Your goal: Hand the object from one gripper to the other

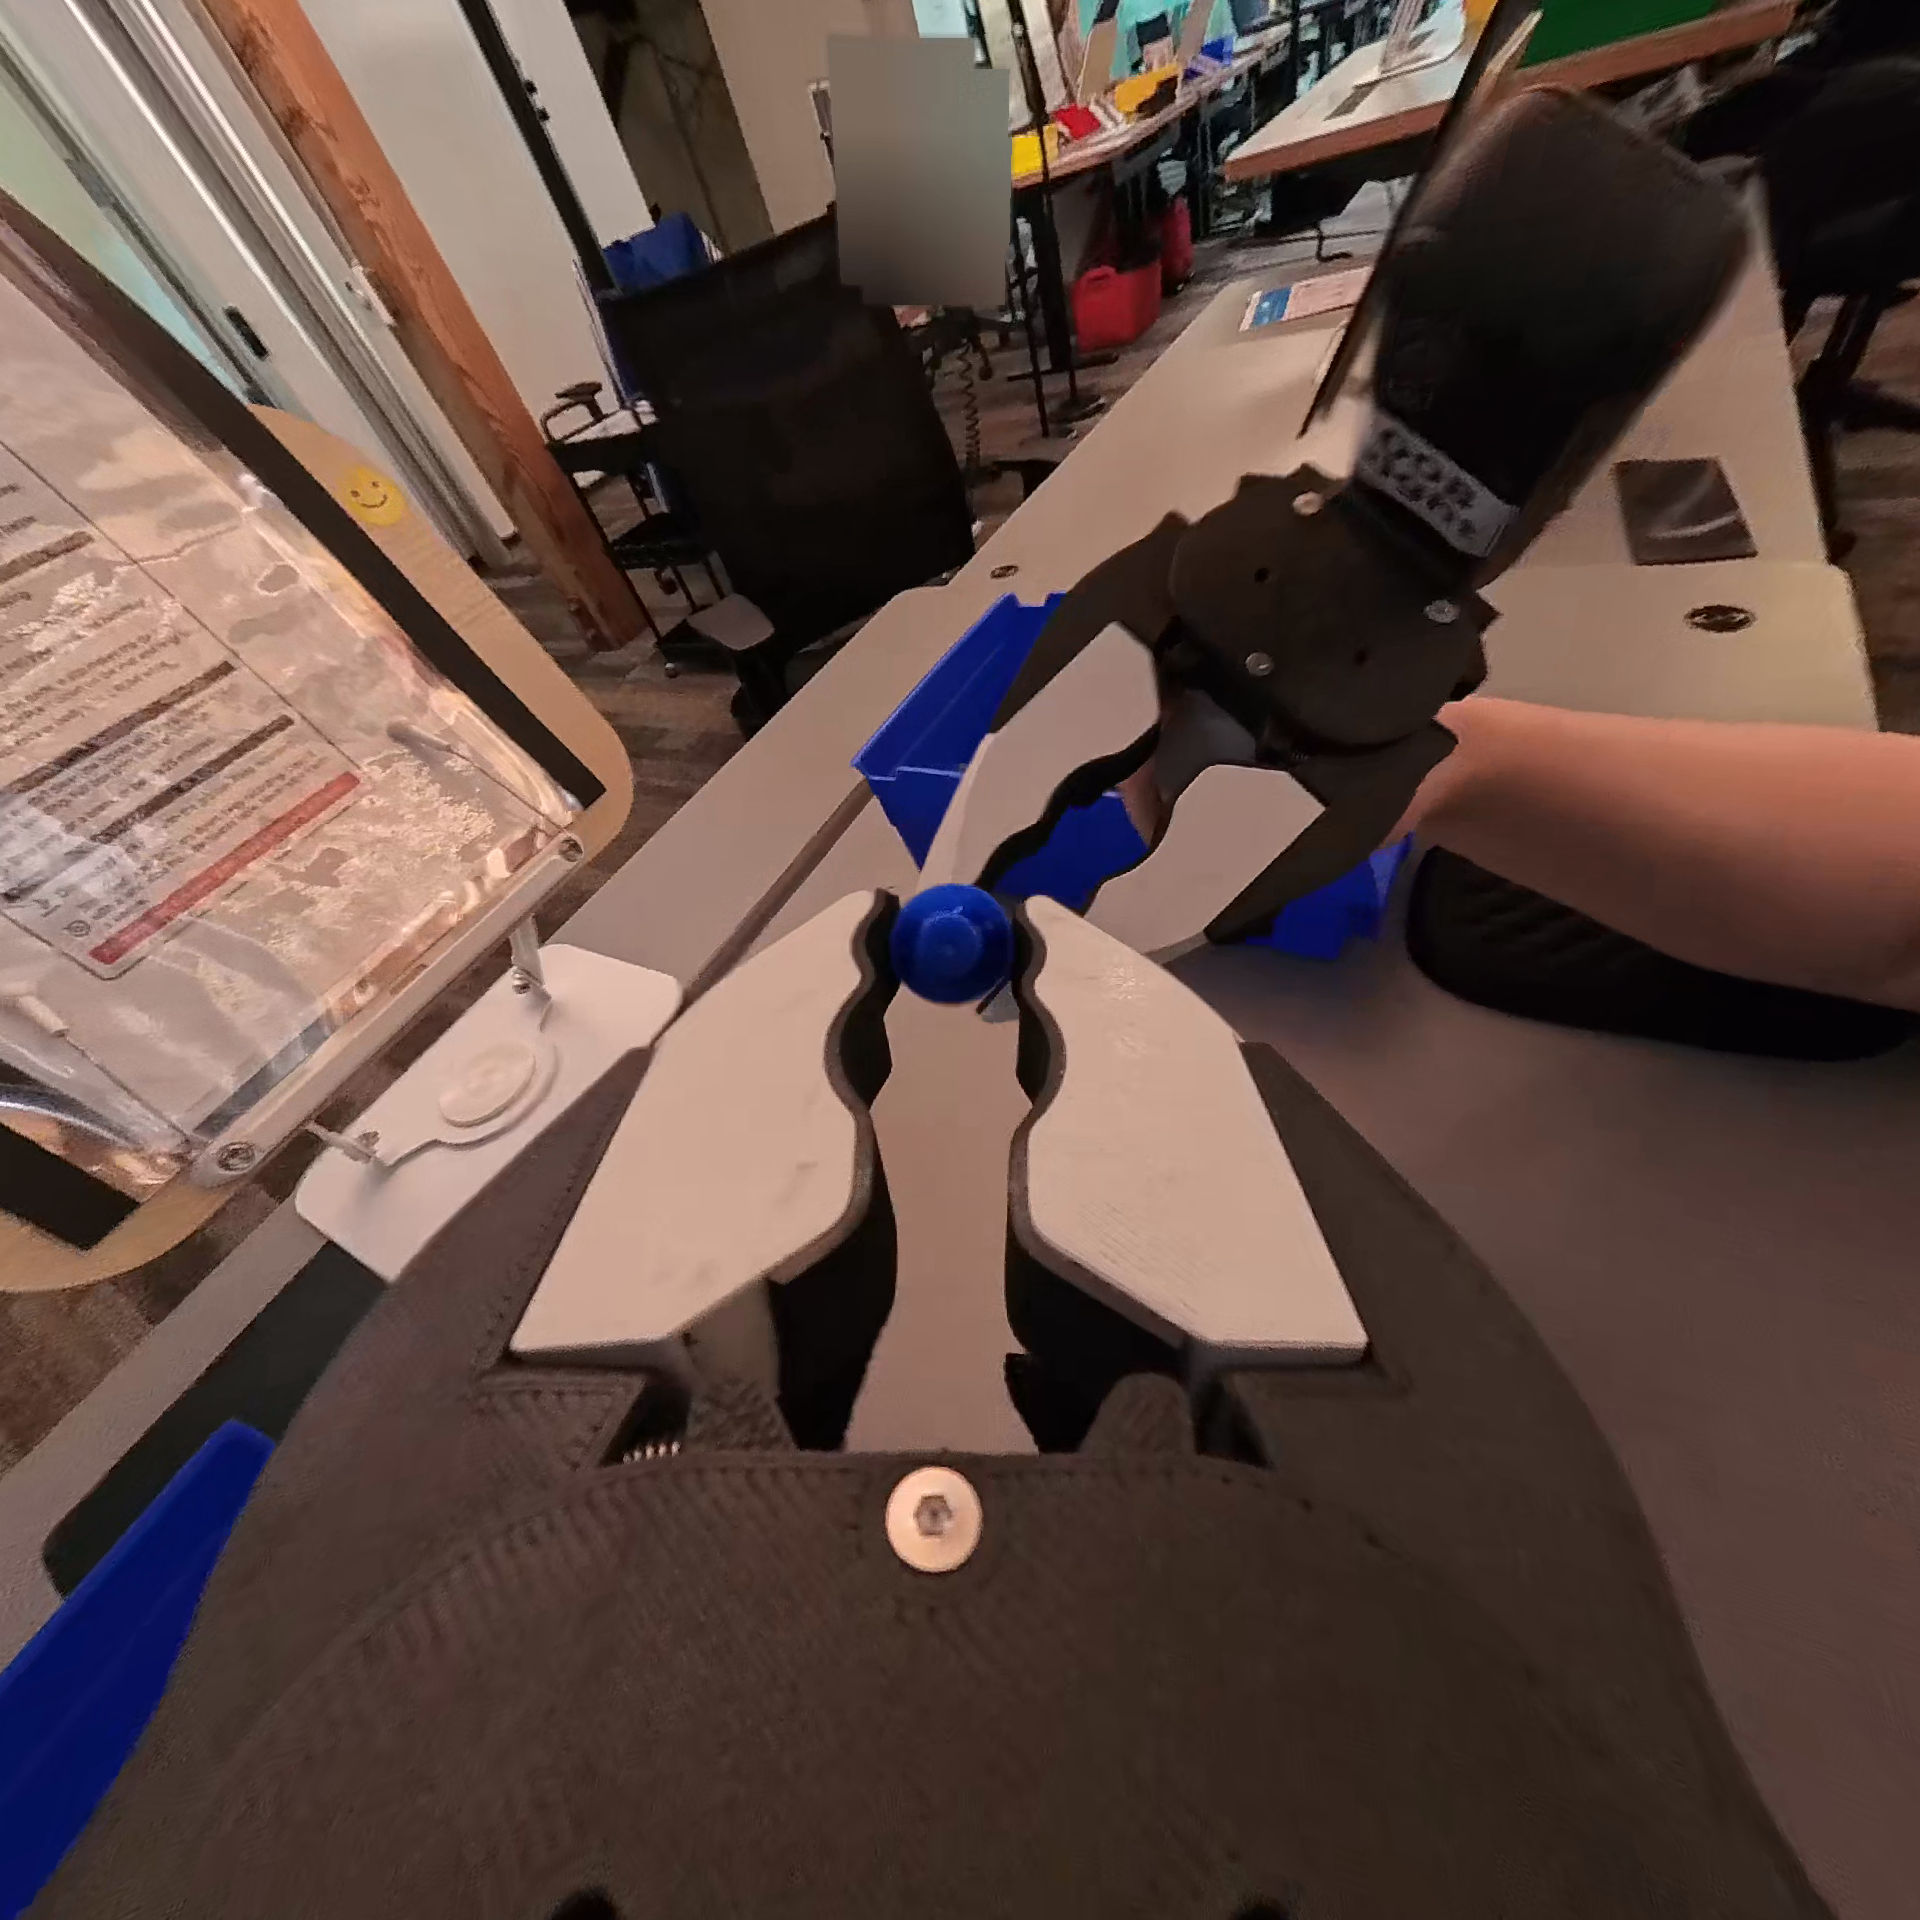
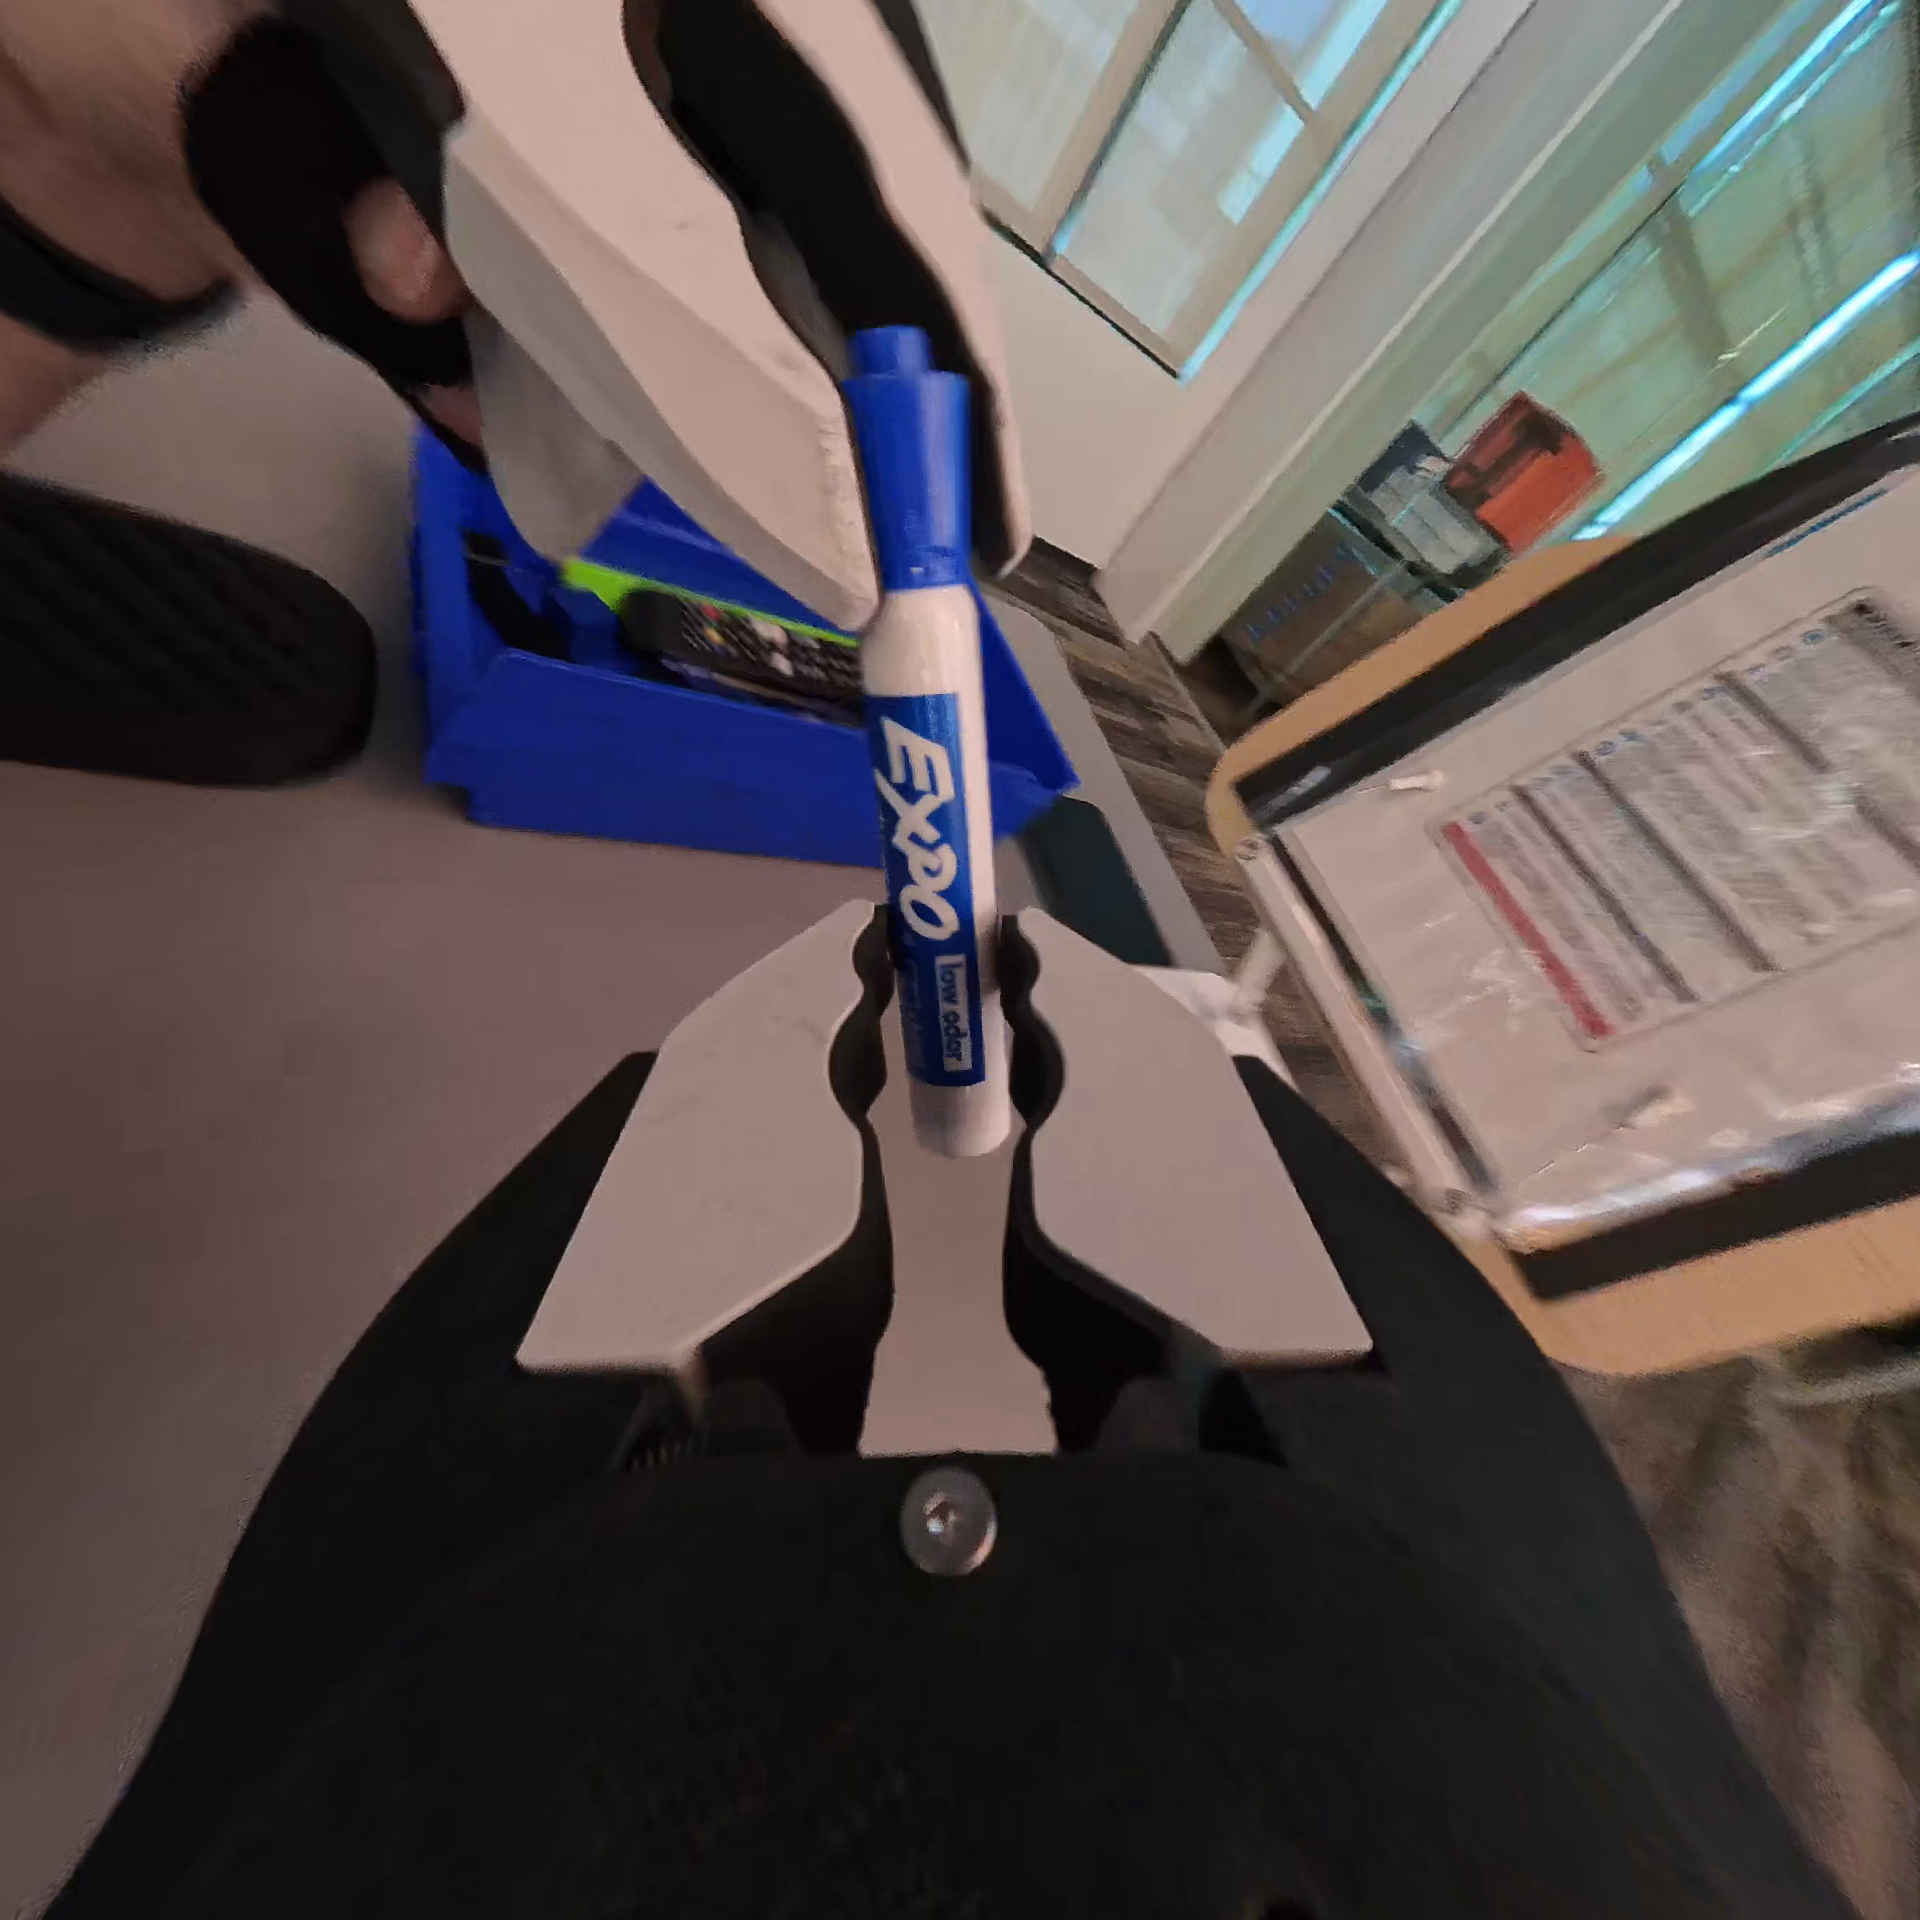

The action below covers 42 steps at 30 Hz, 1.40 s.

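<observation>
two grippers, one blue marker

the left gripper [image 1: 951, 935] is pinched tight on the blue cap end of the marker [image 1: 951, 954]. in the left wrist view you look right at the round tip of the cap, and it sits snug between the two white fingers [image 1: 748, 1122].

the right gripper [image 2: 943, 935] is closed on the white and blue body of the same marker [image 2: 930, 831], near its flat bottom end. its fingertips press on each side of the marker. in the right wrist view the marker stands almost straight up in the air, above the grey table [image 2: 260, 987]. the left gripper holds the top end and the right gripper holds the low end.

a blue bin [image 2: 644, 748] sits on the table behind the marker, with some dark things and a green thing inside. a person's hand [image 2: 395, 239] shows at the top left, wrapped around the left gripper.
</observation>
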Each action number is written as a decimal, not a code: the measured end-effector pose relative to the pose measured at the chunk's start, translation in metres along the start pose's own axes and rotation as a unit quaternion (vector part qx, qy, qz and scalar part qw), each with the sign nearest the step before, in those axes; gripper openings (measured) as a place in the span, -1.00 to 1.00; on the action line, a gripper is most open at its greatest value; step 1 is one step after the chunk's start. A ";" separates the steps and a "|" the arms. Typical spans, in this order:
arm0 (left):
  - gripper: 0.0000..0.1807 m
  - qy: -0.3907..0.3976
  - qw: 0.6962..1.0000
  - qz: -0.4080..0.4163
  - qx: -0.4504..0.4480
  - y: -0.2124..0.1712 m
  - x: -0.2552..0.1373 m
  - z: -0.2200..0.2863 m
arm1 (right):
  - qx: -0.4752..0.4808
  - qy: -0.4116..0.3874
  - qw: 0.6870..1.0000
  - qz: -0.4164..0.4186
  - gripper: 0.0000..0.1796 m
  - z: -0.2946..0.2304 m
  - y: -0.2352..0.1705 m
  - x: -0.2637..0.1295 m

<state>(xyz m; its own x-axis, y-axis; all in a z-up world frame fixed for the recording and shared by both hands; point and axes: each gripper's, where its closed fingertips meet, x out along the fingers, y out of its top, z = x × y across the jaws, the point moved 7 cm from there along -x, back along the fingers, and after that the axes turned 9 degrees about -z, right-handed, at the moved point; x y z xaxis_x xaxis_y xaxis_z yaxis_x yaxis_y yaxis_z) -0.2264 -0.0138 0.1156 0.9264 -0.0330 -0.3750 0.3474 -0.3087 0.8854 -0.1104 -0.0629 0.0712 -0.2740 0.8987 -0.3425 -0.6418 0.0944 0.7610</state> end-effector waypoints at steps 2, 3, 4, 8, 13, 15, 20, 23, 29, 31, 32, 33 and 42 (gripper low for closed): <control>-0.54 0.050 0.998 -0.014 0.028 -0.001 0.001 -0.002 | -0.071 -0.059 0.994 -0.057 -0.77 0.004 -0.008 -0.001; -0.44 0.065 0.996 -0.032 0.049 -0.002 0.003 0.000 | -0.110 -0.083 0.987 -0.083 -0.77 0.006 -0.012 -0.001; -0.40 0.076 0.993 -0.053 0.075 -0.004 0.006 0.005 | -0.146 -0.106 0.978 -0.102 -0.77 0.007 -0.016 -0.001; -0.42 0.150 0.960 -0.129 0.197 -0.013 0.027 0.022 | -0.277 -0.177 0.934 -0.139 -0.77 0.003 -0.021 0.001; -0.56 0.132 0.960 -0.157 0.192 -0.022 0.041 0.028 | -0.431 -0.260 0.858 -0.105 -0.77 -0.012 -0.011 -0.002; -0.53 0.088 0.972 -0.167 0.142 -0.024 0.041 0.027 | -0.484 -0.284 0.824 -0.079 -0.77 -0.022 -0.005 -0.004; -0.63 -0.055 0.980 -0.191 0.011 -0.031 0.037 0.028 | -0.573 -0.322 0.754 0.000 -0.77 -0.041 0.005 -0.008; -0.72 -0.151 0.966 -0.203 -0.058 -0.033 0.037 0.033 | -0.600 -0.318 0.734 0.028 -0.77 -0.050 0.006 -0.007; -0.79 -0.216 0.947 -0.191 -0.141 -0.033 0.036 0.020 | -0.540 -0.363 0.757 0.051 -0.64 -0.033 0.007 -0.009; -0.80 -0.186 0.962 -0.143 -0.141 -0.027 0.033 0.007 | -0.472 -0.408 0.780 0.043 -0.59 -0.011 0.006 -0.018; -0.80 -0.179 0.969 -0.105 -0.135 -0.022 0.031 0.003 | -0.431 -0.416 0.800 0.042 -0.60 -0.001 0.004 -0.023; -0.80 -0.174 0.975 -0.059 -0.128 -0.016 0.028 -0.001 | -0.381 -0.416 0.824 0.052 -0.61 0.009 0.002 -0.028; -0.80 0.112 0.966 0.234 0.007 -0.011 0.016 -0.013 | 0.331 0.096 0.868 0.358 -0.54 0.035 0.025 -0.051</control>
<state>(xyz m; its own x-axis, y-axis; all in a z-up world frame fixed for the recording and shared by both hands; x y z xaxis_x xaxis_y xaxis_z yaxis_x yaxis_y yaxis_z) -0.2131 0.0016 0.1034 0.9903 0.0336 0.1346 -0.1168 -0.3220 0.9395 -0.0874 -0.0910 0.1272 -0.5875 0.7467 0.3118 0.2764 -0.1770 0.9446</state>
